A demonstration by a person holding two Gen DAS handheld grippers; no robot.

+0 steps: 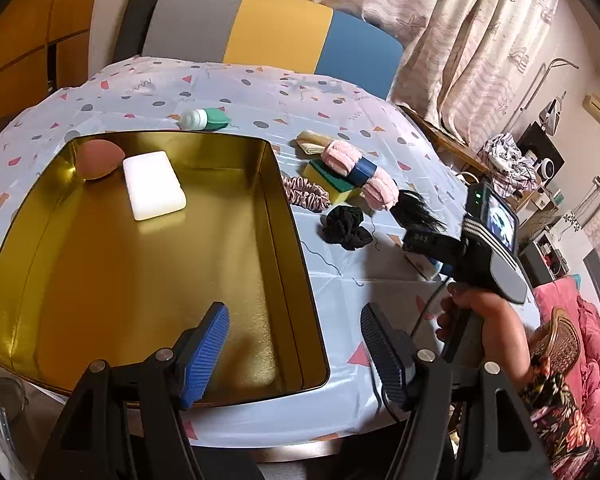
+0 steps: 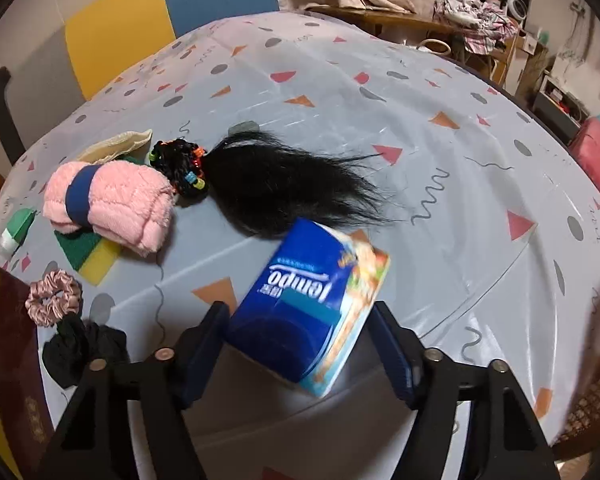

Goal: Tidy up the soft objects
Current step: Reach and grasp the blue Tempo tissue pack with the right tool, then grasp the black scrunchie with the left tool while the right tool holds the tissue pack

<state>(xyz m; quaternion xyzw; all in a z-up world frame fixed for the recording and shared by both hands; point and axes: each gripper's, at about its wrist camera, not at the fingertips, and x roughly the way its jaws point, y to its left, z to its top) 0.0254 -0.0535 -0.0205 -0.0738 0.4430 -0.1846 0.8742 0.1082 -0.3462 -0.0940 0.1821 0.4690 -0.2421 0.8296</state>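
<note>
A gold tin box [image 1: 284, 208] sits on the patterned tablecloth, holding a white sponge [image 1: 153, 185] and a brown egg-shaped sponge [image 1: 98, 158]. My left gripper [image 1: 294, 350] is open and empty over the box's near right corner. My right gripper [image 2: 298, 342] is shut on a blue Tempo tissue pack [image 2: 312, 300], held above the table. To the box's right lie a pink rolled towel [image 2: 112, 206] with a blue band, a yellow-green sponge [image 2: 90, 258], a pink scrunchie [image 2: 52, 298], a black scrunchie [image 2: 80, 354] and a black hairpiece [image 2: 284, 184].
A green-and-white bottle [image 1: 204, 119] lies behind the box. A beige cloth [image 1: 310, 142] lies by the towel. A grey, yellow and blue chair back [image 1: 268, 28] stands behind the table. Curtains and cluttered shelves are at the right.
</note>
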